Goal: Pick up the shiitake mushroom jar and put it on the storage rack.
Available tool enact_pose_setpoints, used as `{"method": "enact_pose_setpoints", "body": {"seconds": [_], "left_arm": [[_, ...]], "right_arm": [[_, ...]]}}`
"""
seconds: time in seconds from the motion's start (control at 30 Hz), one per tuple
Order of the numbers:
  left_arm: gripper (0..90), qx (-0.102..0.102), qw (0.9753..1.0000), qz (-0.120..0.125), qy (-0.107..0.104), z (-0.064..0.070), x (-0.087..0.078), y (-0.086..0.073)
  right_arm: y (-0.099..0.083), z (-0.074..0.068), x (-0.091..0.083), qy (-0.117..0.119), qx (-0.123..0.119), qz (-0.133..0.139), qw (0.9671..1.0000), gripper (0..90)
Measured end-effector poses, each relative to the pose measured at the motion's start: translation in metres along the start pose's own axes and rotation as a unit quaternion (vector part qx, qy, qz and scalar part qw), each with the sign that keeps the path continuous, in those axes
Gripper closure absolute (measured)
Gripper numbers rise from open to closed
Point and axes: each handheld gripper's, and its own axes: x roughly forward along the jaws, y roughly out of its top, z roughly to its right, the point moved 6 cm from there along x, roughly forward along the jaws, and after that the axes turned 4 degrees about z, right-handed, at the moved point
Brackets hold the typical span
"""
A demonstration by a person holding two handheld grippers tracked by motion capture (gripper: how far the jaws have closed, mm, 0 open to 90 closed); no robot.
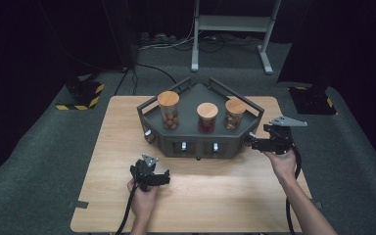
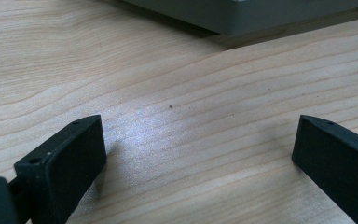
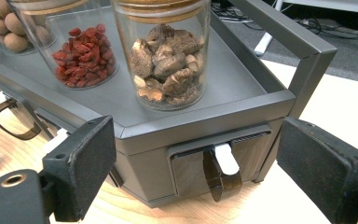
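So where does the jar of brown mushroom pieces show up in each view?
High view: mushroom jar at the rack's right end, near the right tongs.
Left gripper view: not in it.
Right gripper view: top centre, above a drawer handle.
Shared landmark: grey rack.

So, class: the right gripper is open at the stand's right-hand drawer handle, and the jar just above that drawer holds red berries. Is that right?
Not quite. The right gripper is open at the drawer handle, but the jar above it holds brown dried mushroom pieces. The red berries are in the middle jar. The right gripper view shows this.
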Motion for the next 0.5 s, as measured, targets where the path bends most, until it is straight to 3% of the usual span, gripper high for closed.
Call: {"method": "enact_pose_setpoints", "body": {"seconds": [0.5], "left_arm": [[2.7, 0.000, 1.0000, 0.000, 0.000, 0.0000, 0.0000, 0.0000]], "right_arm": [[-0.0084, -0.0014, -0.0034, 0.002, 0.001, 0.002, 1.0000, 11.4]]}}
